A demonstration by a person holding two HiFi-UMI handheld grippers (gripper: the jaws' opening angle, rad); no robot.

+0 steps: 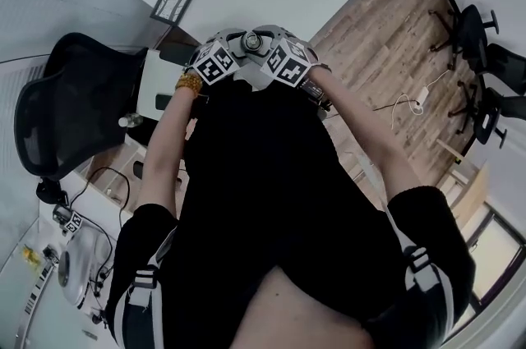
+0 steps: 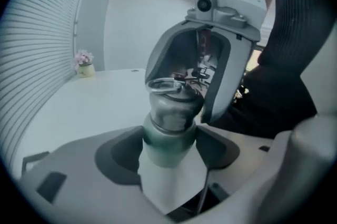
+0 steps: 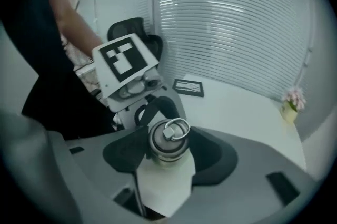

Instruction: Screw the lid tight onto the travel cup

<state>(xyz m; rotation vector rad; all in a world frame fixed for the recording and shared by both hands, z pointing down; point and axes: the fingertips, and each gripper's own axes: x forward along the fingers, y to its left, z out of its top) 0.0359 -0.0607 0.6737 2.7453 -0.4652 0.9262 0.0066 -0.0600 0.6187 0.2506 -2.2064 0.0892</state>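
1. The left gripper has its jaws clamped on the travel cup. Its dark pads press the green body from both sides, just below the metal top.
2. The right gripper faces the left one. Its jaws are closed on the lid, one pad against each side of the steel cap.
3. The lid sits on the cup's mouth, with a wire ring lying on its top. No view shows how far it is screwed on.
4. In the head view the two grippers meet in front of the person's black-clad torso, their marker cubes side by side and the lid between them. No view shows the cup's base.
5. Beyond the grippers lies a white table. A small framed picture lies flat on it, and a little pot of pink flowers stands by the window blinds.
6. A black mesh office chair stands to the person's left, beside the table.
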